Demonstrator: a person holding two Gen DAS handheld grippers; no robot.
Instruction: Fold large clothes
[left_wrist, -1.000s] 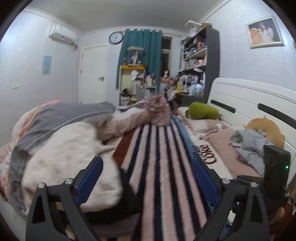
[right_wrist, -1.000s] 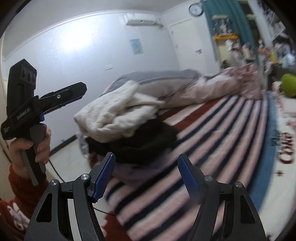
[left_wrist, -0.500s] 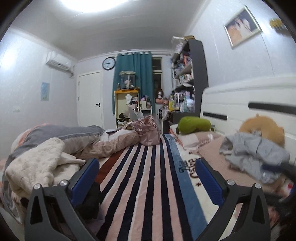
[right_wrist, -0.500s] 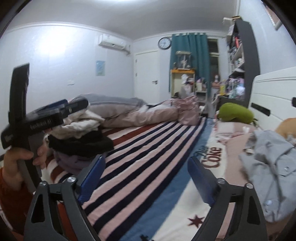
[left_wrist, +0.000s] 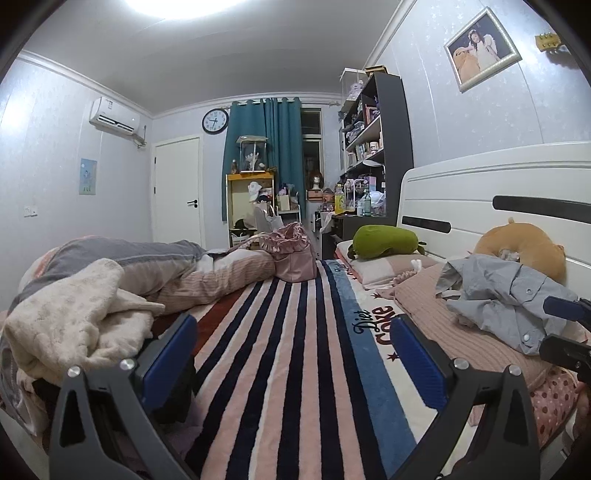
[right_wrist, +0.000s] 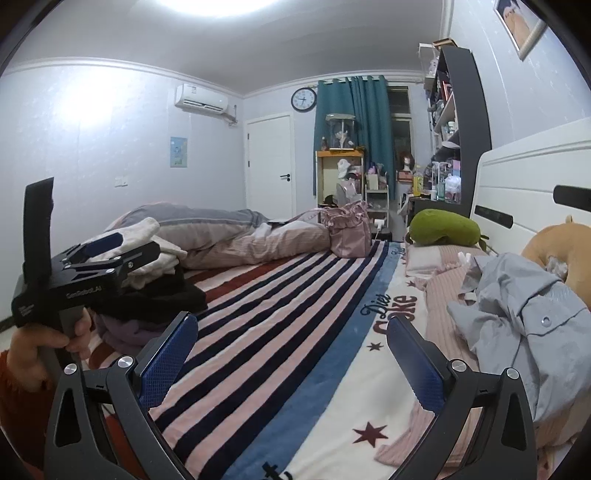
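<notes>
Swung both grippers from folded pile (left_wrist: 70, 325) toward grey shirt (right_wrist: 524, 325); left gripper (left_wrist: 291, 354) and right gripper (right_wrist: 291, 354) spread, empty. Shirt still crumpled, unfolded.

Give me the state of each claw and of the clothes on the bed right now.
Left claw: open, empty, hovering over the striped blanket.
Right claw: open, empty, above the same blanket.
Grey shirt: crumpled, unfolded, on the pink pillow area by the headboard.
Cream sweater: folded, on top of the pile at the bed's left edge.
Black garment: folded, under the cream sweater.
Door: shut.
</notes>
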